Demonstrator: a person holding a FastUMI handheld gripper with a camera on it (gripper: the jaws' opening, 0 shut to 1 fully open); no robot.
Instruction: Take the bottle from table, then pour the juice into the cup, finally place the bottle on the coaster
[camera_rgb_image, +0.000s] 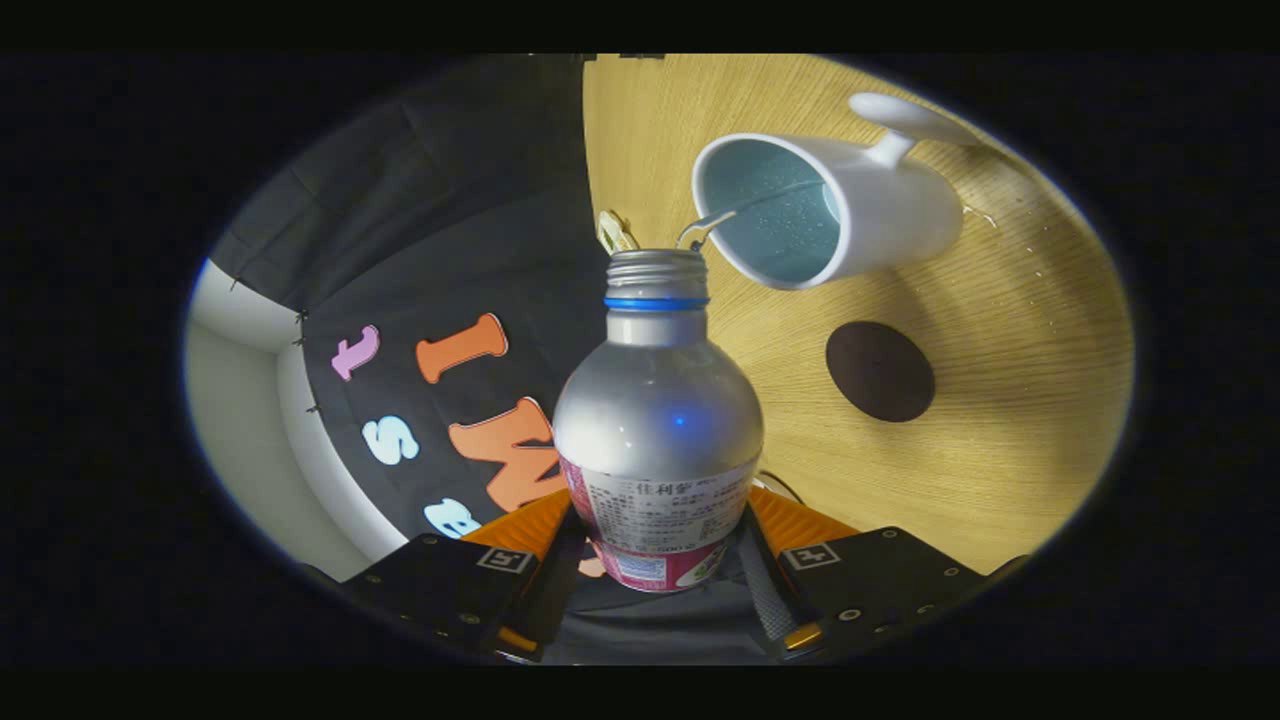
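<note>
- Gripper view: gripper (655, 560) clamps the bottle (657, 430) between both fingers; liquid streams into the cup (835, 205) at one o'clock
- Pouring underway; coaster (880, 371) at two o'clock awaits the bottle

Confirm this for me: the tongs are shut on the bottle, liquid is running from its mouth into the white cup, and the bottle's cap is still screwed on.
One detail is wrong: the cap is off. The gripper view shows the bottle with bare open threads at its mouth. The rest holds: the tongs are shut on the bottle, and a thin stream runs from its mouth into the white cup.
</note>
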